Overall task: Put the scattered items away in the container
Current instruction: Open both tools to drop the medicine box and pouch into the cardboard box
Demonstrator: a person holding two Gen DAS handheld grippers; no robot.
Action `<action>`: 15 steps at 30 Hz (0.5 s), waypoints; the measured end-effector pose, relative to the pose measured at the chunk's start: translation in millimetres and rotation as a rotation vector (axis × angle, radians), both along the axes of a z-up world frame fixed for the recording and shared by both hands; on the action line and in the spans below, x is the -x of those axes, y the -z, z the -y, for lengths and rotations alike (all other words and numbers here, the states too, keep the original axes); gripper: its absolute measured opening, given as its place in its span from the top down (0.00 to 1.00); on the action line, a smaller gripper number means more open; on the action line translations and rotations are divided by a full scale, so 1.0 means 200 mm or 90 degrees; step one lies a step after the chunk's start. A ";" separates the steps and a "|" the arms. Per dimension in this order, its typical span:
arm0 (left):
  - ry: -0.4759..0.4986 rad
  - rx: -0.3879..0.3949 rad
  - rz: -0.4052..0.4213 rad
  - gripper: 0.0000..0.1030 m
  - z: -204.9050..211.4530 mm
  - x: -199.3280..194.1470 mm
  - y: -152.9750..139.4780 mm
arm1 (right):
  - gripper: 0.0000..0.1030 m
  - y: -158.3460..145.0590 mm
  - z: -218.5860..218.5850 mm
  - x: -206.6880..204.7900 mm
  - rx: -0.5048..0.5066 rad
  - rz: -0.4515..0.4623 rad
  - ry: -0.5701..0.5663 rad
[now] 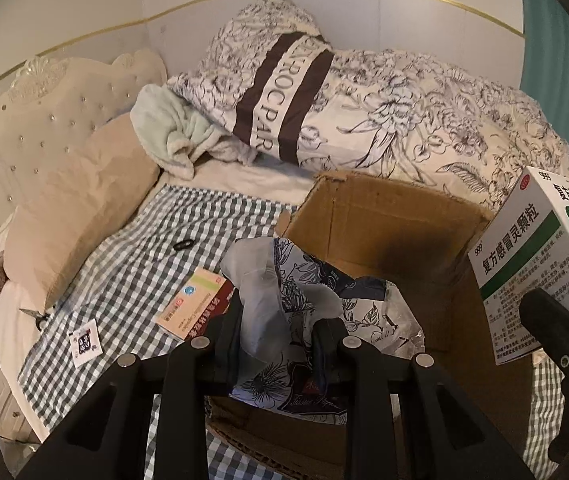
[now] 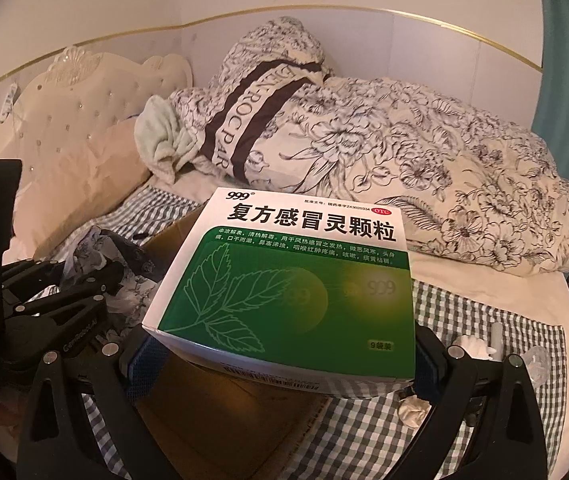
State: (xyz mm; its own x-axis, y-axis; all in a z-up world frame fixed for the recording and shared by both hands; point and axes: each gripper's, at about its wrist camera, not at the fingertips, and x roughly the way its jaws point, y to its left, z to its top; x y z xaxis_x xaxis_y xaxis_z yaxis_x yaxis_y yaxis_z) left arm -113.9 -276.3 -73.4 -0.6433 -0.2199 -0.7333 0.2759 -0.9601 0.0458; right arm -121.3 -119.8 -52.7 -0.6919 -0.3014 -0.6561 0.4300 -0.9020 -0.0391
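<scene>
Both grippers are closed on something. Seen from the left wrist camera, the left gripper [image 1: 280, 320] pinches a crumpled tissue pack [image 1: 284, 280] with a dark floral print, its black fingers [image 1: 224, 320] pressed in on either side of the soft plastic, and the pack hangs over the near left corner of the open cardboard box [image 1: 384, 216]. At the right edge of that view the green and white medicine box [image 1: 540, 248] stands tilted above the right wall of the cardboard box, with part of the right gripper showing black just below it. From the right wrist camera, the right gripper [image 2: 284, 356] clamps the medicine box [image 2: 296, 280] across its near end, blue-padded fingers [image 2: 144, 360] set wide against its two sides, green leaf face up; the brown cardboard box [image 2: 204, 420] shows beneath it and the left gripper [image 2: 80, 280] with the tissue pack [image 2: 124, 264] sits to the left. Everything rests on a bed with a checked sheet [image 1: 132, 264]. On the sheet, left of the cardboard box, lie a small flat pill box [image 1: 192, 300] with an orange and green label, a little square sachet [image 1: 84, 342] nearer the left edge, and a small dark oval object [image 1: 183, 245] farther away. A beige pillow [image 1: 80, 208] leans against the tufted headboard [image 1: 44, 120] at far left, and a floral duvet [image 1: 404, 120] is heaped along the far side.
</scene>
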 end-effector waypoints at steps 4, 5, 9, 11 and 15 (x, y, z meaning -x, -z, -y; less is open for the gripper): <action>0.004 -0.006 0.010 0.73 0.01 0.02 0.05 | 0.05 0.05 0.05 0.03 -0.010 0.015 -0.009; 0.005 -0.006 0.013 0.73 0.02 0.02 0.06 | 0.05 0.06 0.06 0.03 -0.012 0.019 -0.010; 0.003 -0.011 0.016 0.70 0.04 0.03 0.09 | 0.05 0.11 0.09 0.05 -0.024 0.030 -0.015; 0.005 -0.010 0.013 0.69 0.04 0.03 0.10 | 0.05 0.13 0.10 0.06 -0.031 0.033 -0.015; 0.015 0.004 0.005 0.65 0.02 0.04 0.11 | 0.05 0.17 0.12 0.06 -0.034 0.040 -0.020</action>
State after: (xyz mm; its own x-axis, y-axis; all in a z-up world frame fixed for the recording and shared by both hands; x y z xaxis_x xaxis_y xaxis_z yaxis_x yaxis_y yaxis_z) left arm -121.1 -281.0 -94.9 -0.6421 -0.2089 -0.7376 0.2529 -0.9660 0.0535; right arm -132.9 -144.1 -87.4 -0.6394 -0.2863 -0.7136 0.4616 -0.8852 -0.0585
